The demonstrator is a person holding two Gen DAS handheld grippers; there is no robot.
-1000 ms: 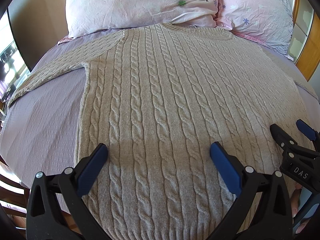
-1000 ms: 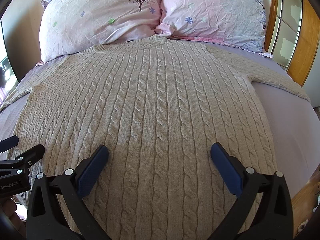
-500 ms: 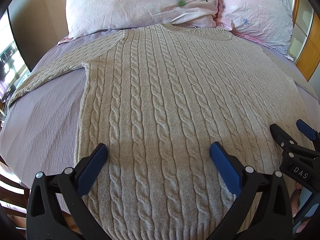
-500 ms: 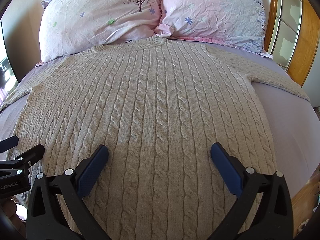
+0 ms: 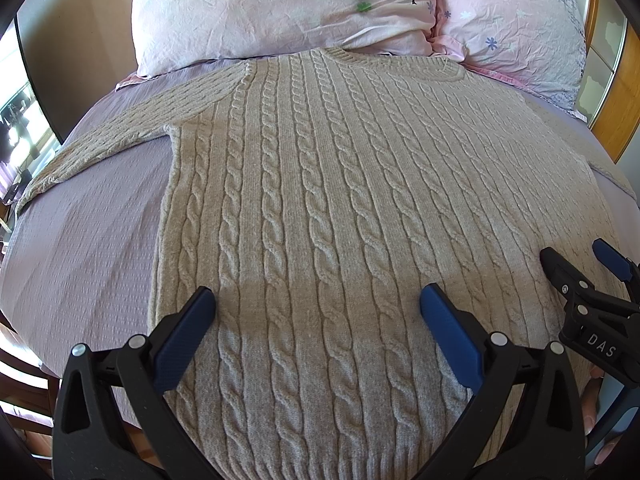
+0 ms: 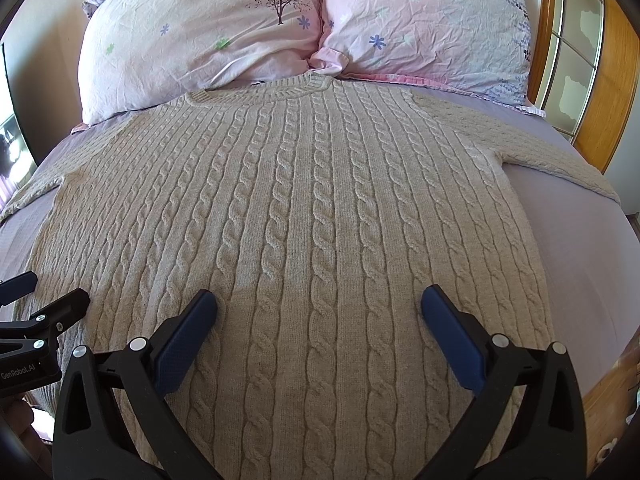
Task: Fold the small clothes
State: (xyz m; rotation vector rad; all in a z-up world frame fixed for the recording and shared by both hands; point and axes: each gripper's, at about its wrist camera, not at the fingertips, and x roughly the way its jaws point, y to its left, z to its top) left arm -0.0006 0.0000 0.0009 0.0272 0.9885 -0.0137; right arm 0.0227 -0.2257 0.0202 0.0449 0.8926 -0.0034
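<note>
A beige cable-knit sweater (image 5: 340, 184) lies flat on the bed, neck toward the pillows, both sleeves spread out to the sides; it also fills the right wrist view (image 6: 304, 216). My left gripper (image 5: 316, 300) is open and empty, held above the sweater's lower left part. My right gripper (image 6: 318, 300) is open and empty above the lower right part. The right gripper also shows at the right edge of the left wrist view (image 5: 580, 264), and the left gripper at the left edge of the right wrist view (image 6: 40, 292).
The bed has a lilac sheet (image 5: 80, 240). Two pink flowered pillows (image 6: 208, 28) (image 6: 432, 24) lean at the head. A wooden frame with glass panes (image 6: 580, 60) stands to the right. The bed's near edge is just below the sweater hem.
</note>
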